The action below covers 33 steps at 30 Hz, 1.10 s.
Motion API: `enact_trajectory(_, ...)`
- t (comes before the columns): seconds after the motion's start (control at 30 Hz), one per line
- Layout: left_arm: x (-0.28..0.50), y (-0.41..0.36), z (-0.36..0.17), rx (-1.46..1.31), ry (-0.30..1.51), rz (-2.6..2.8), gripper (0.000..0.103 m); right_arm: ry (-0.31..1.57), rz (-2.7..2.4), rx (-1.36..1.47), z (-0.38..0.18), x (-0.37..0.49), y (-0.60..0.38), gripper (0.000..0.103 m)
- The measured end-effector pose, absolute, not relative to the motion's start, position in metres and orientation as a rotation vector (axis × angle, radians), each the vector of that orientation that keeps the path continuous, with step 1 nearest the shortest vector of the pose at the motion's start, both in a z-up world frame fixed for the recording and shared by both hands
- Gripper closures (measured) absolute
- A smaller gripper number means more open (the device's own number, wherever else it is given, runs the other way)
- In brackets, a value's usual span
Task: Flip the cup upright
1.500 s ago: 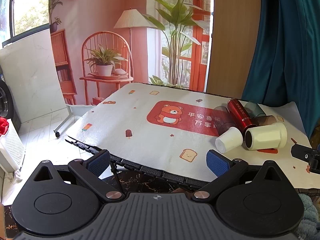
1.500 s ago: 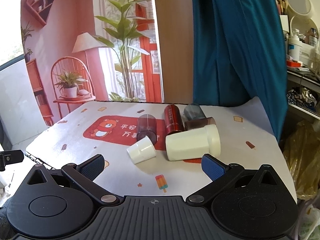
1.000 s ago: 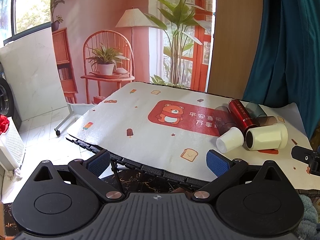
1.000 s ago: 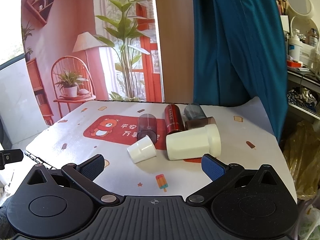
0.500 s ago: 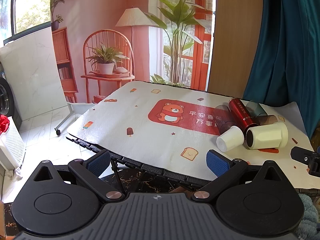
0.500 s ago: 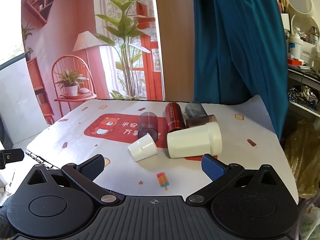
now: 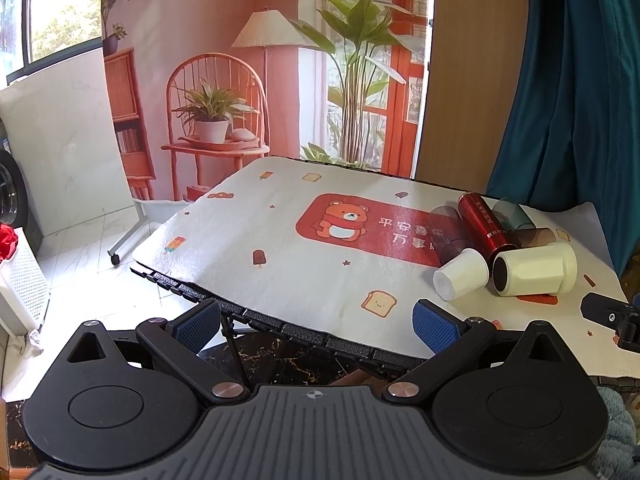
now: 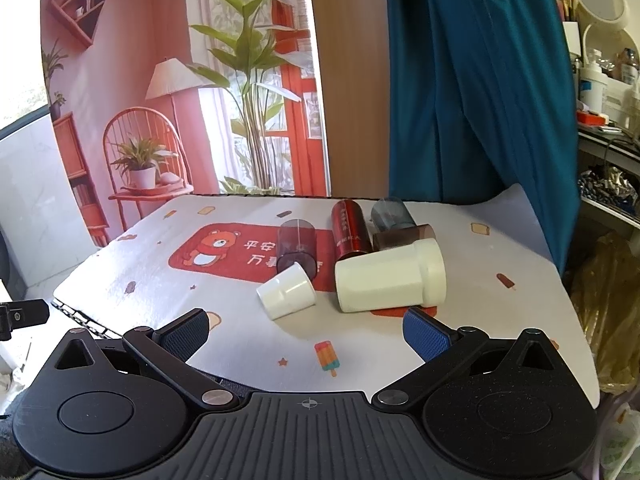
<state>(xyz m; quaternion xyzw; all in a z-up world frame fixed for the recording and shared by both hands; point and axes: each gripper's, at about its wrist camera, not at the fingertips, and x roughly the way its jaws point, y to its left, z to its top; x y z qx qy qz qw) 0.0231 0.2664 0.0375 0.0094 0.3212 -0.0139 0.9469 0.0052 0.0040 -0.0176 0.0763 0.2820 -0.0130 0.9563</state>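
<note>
Several cups lie on their sides in a cluster on the table mat. A small white cup lies nearest, next to a large cream cup. Behind them lie a red cup, a dark clear cup, a grey clear cup and a brown clear cup. My right gripper is open and empty, just short of the white cups. My left gripper is open and empty at the mat's near left edge; there the small white cup and cream cup lie far right.
A teal curtain hangs behind the table on the right. A printed backdrop stands behind the table. Cluttered shelves stand to the far right. The floor drops away left of the table.
My right gripper has moved a little closer to the cups. My left gripper has barely shifted. Both stay open.
</note>
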Motion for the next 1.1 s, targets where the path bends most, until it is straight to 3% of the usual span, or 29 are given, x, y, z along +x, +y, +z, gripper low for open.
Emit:
enact_trajectory(0.77, 0.035, 0.271, 0.029, -0.018, 0.706, -0.08, 0.0, 0.509, -0.052, 0.192, -0.011, 0.015, -0.019, 0.0)
enact_trajectory(1.1, 0.074, 0.28, 0.026, -0.04, 0.7, -0.033, 0.0, 0.549, -0.095, 0.164, -0.032, 0.063, -0.036, 0.0)
